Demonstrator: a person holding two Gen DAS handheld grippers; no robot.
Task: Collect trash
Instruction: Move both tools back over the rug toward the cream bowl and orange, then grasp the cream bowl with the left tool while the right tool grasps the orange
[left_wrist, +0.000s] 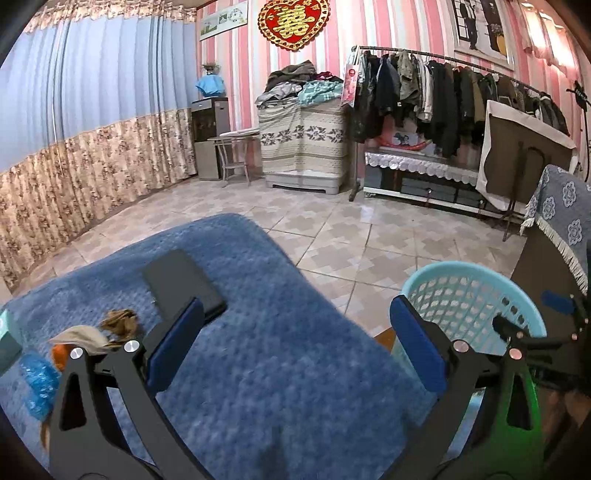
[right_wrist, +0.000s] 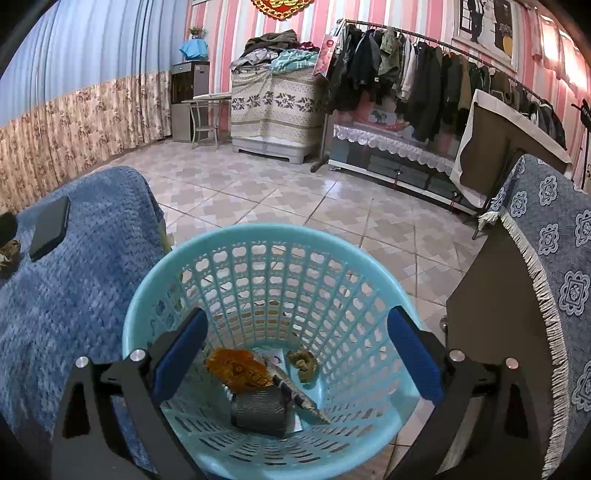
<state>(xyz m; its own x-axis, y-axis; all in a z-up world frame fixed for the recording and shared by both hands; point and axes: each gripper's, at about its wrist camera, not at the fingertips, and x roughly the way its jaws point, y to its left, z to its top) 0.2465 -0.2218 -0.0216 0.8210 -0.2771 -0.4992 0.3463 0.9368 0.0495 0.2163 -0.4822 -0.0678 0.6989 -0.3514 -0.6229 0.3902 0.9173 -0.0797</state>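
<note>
Trash (right_wrist: 255, 384) lies at the bottom of the turquoise basket (right_wrist: 258, 236) directly below the right gripper (right_wrist: 295, 354), whose jaws gape empty, so I judge it should lift straight clear while the equally spread, empty left gripper (left_wrist: 295, 343) swings left to the scraps (left_wrist: 110, 328) beside its left finger.

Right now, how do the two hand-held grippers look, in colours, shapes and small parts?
Both look alike. The left hand-held gripper has black angular arms with triangular cut-outs, round silver rivets at the joints, and two flat blue pads as fingers. The right hand-held gripper shows the same black frame, silver rivets and blue pads. No cables, markings or sleeves are visible.
</note>
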